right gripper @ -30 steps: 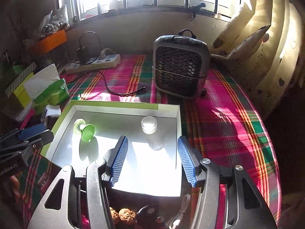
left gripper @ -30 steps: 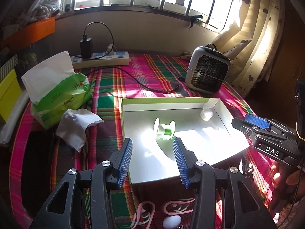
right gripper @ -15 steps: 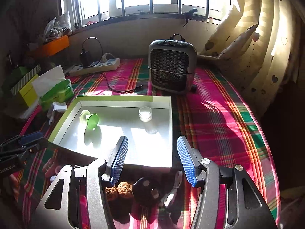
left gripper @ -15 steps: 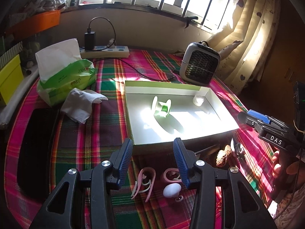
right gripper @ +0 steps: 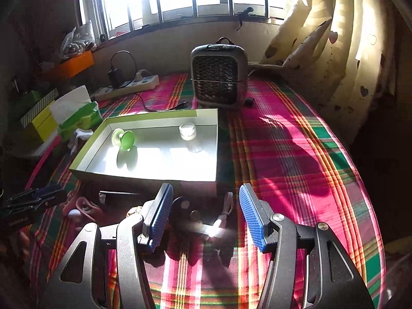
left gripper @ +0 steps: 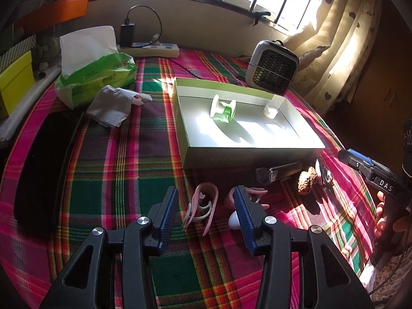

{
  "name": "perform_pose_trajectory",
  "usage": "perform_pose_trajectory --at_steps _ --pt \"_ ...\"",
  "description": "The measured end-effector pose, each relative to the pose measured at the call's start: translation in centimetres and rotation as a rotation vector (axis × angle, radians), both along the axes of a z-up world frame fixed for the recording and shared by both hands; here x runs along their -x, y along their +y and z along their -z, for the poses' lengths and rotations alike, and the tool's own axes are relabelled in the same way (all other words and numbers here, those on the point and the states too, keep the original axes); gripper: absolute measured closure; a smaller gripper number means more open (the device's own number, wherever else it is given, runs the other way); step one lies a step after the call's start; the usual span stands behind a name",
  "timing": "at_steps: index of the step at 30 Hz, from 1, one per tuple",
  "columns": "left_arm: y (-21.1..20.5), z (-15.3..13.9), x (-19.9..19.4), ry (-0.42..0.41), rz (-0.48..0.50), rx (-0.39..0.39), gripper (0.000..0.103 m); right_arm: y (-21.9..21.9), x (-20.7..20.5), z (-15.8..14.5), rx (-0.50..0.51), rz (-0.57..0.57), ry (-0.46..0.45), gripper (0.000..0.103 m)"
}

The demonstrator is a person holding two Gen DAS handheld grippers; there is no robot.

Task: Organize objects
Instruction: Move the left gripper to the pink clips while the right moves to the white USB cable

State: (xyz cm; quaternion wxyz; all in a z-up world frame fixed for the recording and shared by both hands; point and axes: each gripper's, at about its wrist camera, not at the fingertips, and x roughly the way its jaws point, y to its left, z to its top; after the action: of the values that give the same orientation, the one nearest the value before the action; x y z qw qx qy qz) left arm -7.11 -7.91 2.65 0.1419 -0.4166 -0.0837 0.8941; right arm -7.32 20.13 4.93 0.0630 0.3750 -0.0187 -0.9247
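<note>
My right gripper [right gripper: 204,212] over plaid tablecloth [right gripper: 296,154], jaws apart, nothing between pads. Below gap, in shadow: dark round item [right gripper: 181,204], small white cord piece [right gripper: 226,206]; cannot identify either. Just beyond, shallow box [right gripper: 154,173] with green spool [right gripper: 123,139] and small clear jar [right gripper: 187,131] inside, well apart. Small fan heater [right gripper: 219,77] behind box. Left gripper [right gripper: 38,198] at my left edge. Tissue pack [right gripper: 77,113] far left.

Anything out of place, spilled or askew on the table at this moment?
A crumpled tissue lies loose on the plaid cloth beside the green tissue pack. The green spool lies on its side in the open box. Small items, among them pink clips, sit scattered before the box. Nothing spilled or visibly damaged.
</note>
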Motion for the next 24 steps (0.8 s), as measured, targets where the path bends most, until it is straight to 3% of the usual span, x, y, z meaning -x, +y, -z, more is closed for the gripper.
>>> perform_pose_trajectory --at_steps 11,17,24 --pt "-0.5 1.1 -0.2 -0.033 -0.012 -0.014 0.06 1.9 -0.6 2.1 0.031 0.033 -0.06 0.048" --pt "-0.2 1.6 0.1 -0.048 -0.004 -0.007 0.06 2.1 -0.1 2.8 -0.027 0.061 -0.071 0.048" --pt "0.0 1.5 0.4 -0.044 -0.001 0.001 0.06 2.4 0.9 3.3 -0.013 0.069 -0.095 0.048"
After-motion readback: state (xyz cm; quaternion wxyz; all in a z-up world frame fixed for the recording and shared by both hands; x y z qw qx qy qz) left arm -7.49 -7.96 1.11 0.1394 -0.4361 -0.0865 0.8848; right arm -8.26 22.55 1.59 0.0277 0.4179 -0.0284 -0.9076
